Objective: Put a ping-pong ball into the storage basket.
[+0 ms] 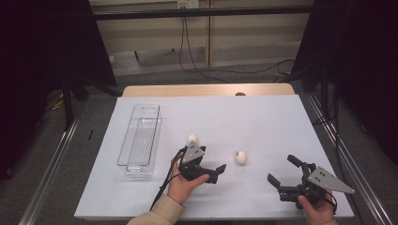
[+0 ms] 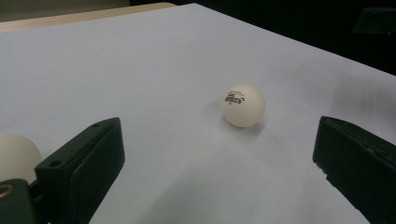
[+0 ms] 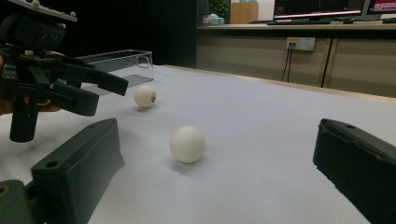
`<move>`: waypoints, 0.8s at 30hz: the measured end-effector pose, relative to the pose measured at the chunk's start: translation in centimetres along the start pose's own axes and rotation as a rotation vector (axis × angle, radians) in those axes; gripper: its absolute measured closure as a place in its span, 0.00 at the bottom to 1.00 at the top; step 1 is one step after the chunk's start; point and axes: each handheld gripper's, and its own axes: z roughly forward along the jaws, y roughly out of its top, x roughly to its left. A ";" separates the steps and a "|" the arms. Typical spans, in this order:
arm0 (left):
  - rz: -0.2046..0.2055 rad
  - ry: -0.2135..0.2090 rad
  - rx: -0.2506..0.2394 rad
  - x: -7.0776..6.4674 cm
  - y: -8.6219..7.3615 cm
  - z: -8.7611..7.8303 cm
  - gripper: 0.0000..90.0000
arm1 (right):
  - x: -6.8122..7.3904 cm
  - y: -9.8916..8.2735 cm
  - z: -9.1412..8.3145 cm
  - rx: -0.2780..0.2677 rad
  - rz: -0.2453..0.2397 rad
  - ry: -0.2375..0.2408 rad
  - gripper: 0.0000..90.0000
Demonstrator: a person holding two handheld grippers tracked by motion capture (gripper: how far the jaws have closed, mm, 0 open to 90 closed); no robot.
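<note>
Two white ping-pong balls lie on the white sheet [image 1: 244,117]. One ball [image 1: 241,157] rests between the two grippers; the other ball [image 1: 192,139] sits just beyond the left gripper's body. My left gripper [image 1: 217,173] is open and points right at the middle ball [image 2: 243,105], which carries a printed logo and lies ahead of the jaws, untouched. The second ball [image 2: 16,156] peeks out behind the left jaw. My right gripper [image 1: 284,170] is open at the front right, facing the near ball [image 3: 187,143], the far ball [image 3: 145,96] and the left gripper [image 3: 109,95].
A clear plastic bin [image 1: 140,139] stands lengthwise on the left of the sheet, seen again as the bin [image 3: 122,63] behind the left gripper. The wooden table edge [image 1: 206,90] runs along the back. Cables hang beyond it.
</note>
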 end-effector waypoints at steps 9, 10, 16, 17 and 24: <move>0.001 -0.006 0.011 -0.1 0.0 0.4 0.03 | 0.0 0.0 0.0 0.000 -0.001 0.000 0.01; 0.002 -0.007 0.013 -0.1 0.0 0.4 0.02 | 0.0 0.0 0.0 0.000 0.000 -0.001 0.01; 0.001 -0.011 0.015 -0.2 0.1 0.6 0.03 | 0.0 0.0 0.0 0.000 -0.001 0.000 0.01; 0.000 -0.010 0.015 -0.2 0.1 0.6 0.03 | 0.0 0.0 0.0 -0.001 -0.001 -0.001 0.01; 0.000 -0.012 0.017 -0.2 0.3 0.9 0.03 | 0.0 0.0 0.0 -0.002 -0.002 -0.001 0.01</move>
